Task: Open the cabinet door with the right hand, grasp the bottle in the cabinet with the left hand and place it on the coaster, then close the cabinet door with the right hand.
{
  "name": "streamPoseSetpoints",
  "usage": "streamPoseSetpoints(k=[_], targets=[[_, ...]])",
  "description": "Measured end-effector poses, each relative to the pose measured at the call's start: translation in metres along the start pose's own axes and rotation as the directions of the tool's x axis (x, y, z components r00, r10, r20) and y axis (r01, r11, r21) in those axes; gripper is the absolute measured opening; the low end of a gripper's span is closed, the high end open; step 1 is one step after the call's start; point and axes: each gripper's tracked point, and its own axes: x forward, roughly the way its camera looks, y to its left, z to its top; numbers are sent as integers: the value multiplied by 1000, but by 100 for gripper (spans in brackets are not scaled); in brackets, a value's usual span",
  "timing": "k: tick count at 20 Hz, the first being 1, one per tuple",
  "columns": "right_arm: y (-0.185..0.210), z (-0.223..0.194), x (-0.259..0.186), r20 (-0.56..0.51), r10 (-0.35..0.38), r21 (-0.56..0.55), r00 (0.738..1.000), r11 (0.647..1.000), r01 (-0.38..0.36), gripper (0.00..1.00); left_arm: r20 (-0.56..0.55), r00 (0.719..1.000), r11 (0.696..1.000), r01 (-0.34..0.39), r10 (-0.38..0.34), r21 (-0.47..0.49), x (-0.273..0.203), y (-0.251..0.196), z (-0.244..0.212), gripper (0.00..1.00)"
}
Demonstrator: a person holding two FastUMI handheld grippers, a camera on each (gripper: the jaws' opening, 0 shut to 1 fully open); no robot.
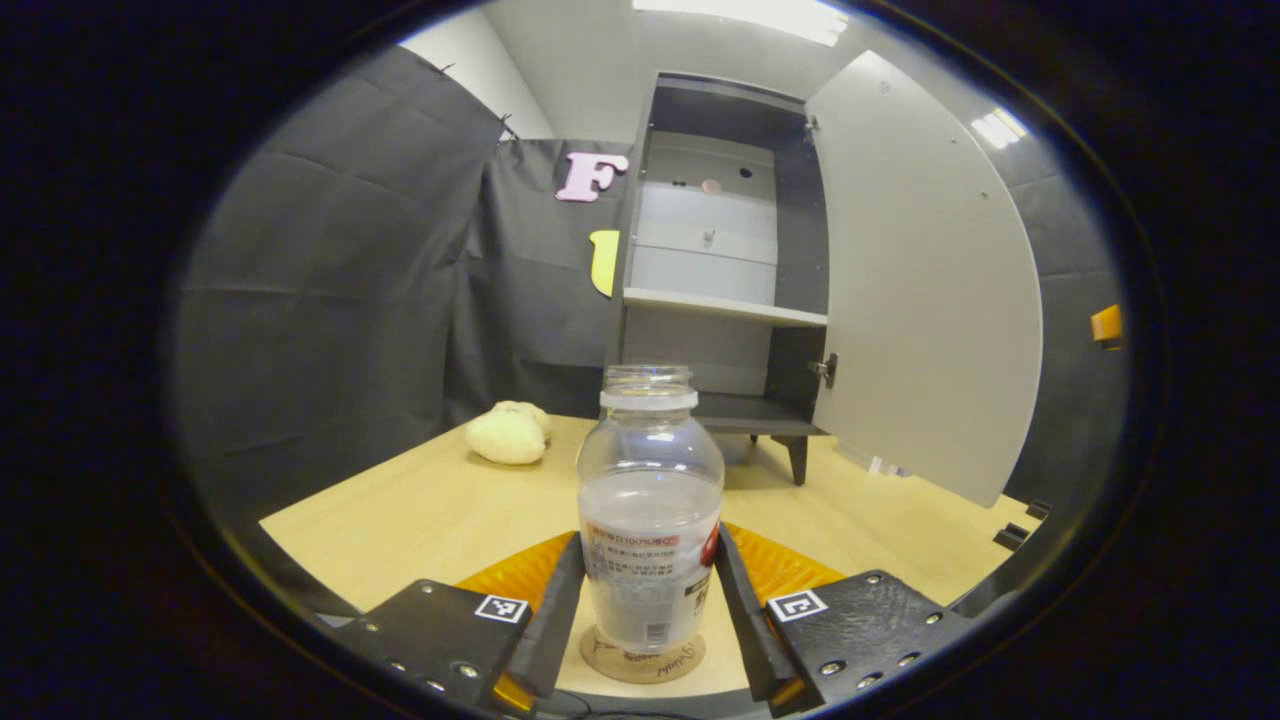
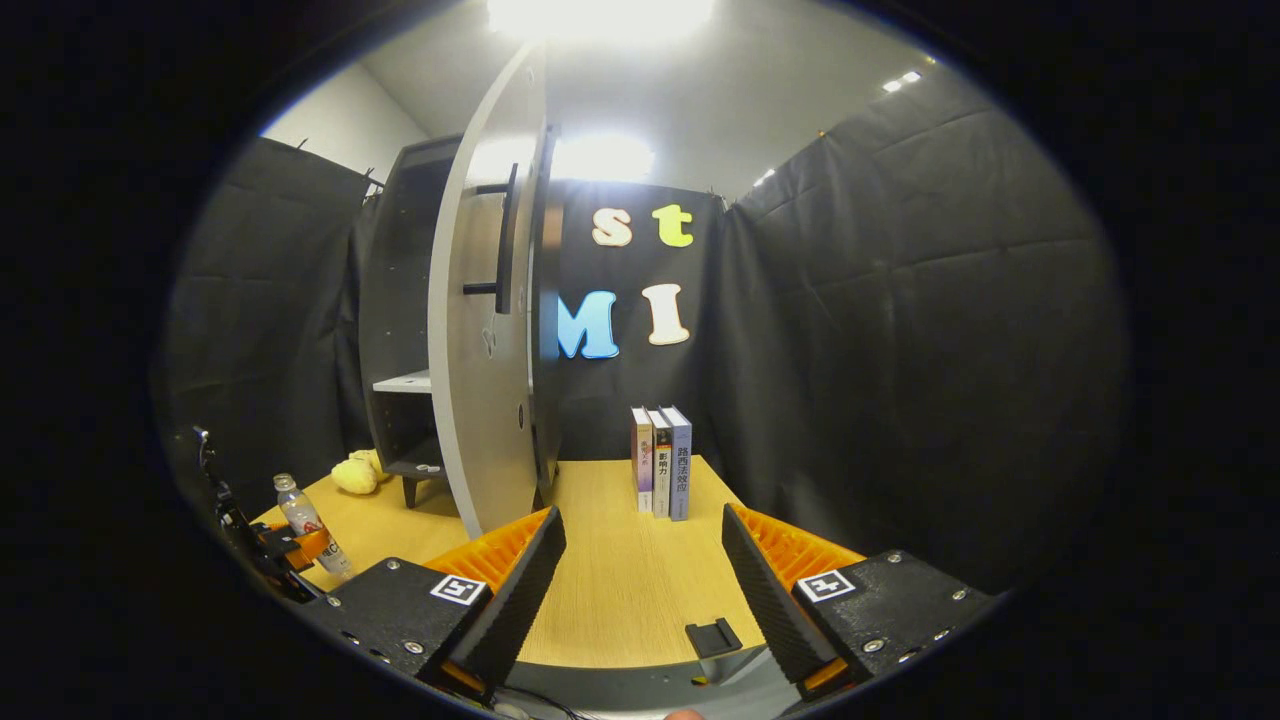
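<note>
Fingers of the left gripper (image 1: 648, 600) flank the bottle (image 1: 650, 510) on both sides, apparently touching; whether they press cannot be told. It stands upright on the coaster (image 1: 640, 662), so opening and placing appear done. Release and door closing remain. Right gripper (image 2: 640, 590) is wide open, empty. Cabinet door (image 2: 480, 350) stands open at its 11 o'clock, handle (image 2: 505, 240) facing it, table edge (image 2: 640, 668) close below.

Yellow plush toy (image 1: 508, 434), perhaps, three upright books (image 2: 661, 462)
</note>
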Motion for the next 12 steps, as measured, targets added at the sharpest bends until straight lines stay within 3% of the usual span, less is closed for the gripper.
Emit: streamPoseSetpoints(k=[9,10,12], targets=[[3,-6,-1,-41,34,-44,999,998,-35,97,-34,999,997,-26,29,72,7,1,-35,72],[2,-7,-1,-43,36,-51,998,998,-39,97,-31,999,997,-30,33,76,9,1,-35,77],[3,-6,0,-42,39,-62,998,997,-41,97,-29,999,997,-29,31,70,10,0,-36,73]])
